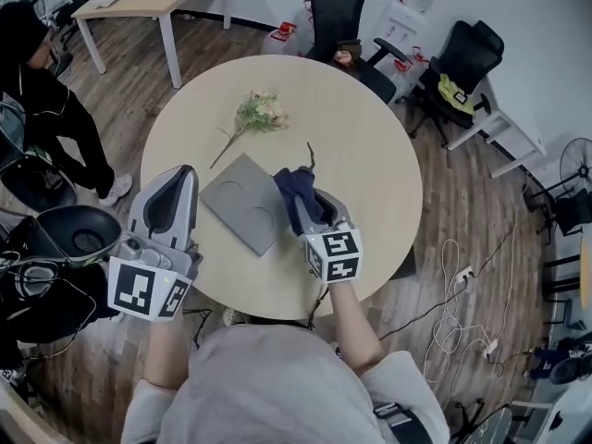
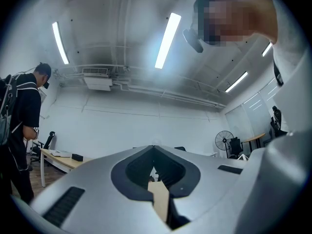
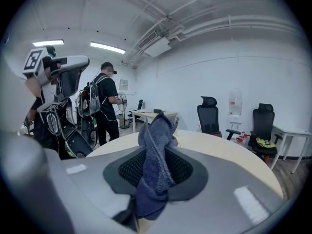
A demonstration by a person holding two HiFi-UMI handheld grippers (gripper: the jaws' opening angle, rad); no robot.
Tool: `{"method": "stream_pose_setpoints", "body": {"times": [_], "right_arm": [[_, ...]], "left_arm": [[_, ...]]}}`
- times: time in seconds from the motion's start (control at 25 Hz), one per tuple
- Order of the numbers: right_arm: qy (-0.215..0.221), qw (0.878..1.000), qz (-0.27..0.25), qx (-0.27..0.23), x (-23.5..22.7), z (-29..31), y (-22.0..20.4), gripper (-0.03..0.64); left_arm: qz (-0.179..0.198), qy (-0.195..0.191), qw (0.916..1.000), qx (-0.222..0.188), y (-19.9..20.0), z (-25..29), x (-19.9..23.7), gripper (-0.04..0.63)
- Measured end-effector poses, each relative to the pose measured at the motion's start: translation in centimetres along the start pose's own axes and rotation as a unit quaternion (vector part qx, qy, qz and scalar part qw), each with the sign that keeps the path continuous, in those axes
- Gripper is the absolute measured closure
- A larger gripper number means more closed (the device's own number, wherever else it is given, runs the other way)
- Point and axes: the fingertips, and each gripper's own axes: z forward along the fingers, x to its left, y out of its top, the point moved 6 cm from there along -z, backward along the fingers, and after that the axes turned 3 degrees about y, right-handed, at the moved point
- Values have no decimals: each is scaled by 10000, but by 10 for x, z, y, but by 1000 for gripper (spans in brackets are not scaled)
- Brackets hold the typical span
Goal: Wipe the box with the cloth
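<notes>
Head view shows a round worktop (image 1: 370, 137) with the flat grey box (image 1: 236, 202) near its near edge. The left gripper (image 1: 183, 176) hangs over the near-left edge, jaws together and empty. The right gripper (image 1: 305, 206) has its jaws clamped on the cloth (image 1: 296, 191) at the box's right side, so the wiping looks still to be done.

Left gripper (image 1: 182, 181) is held pointing toward 1 o'clock, jaws closed on nothing. Right gripper (image 1: 312, 205) is aimed at 11 o'clock, clamped on the cloth (image 1: 294, 189).
</notes>
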Motion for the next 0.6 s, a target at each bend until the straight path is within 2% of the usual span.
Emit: {"method": "stream_pose_setpoints", "body": {"times": [0.36, 0.6], "right_arm": [[-159, 9977, 66, -663, 9, -47, 41, 506], [-288, 9946, -71, -990, 16, -73, 56, 506]], "left_arm": [[42, -170, 9998, -58, 10, -3, -13, 588], [82, -288, 9995, -111, 13, -10, -24, 588]]}}
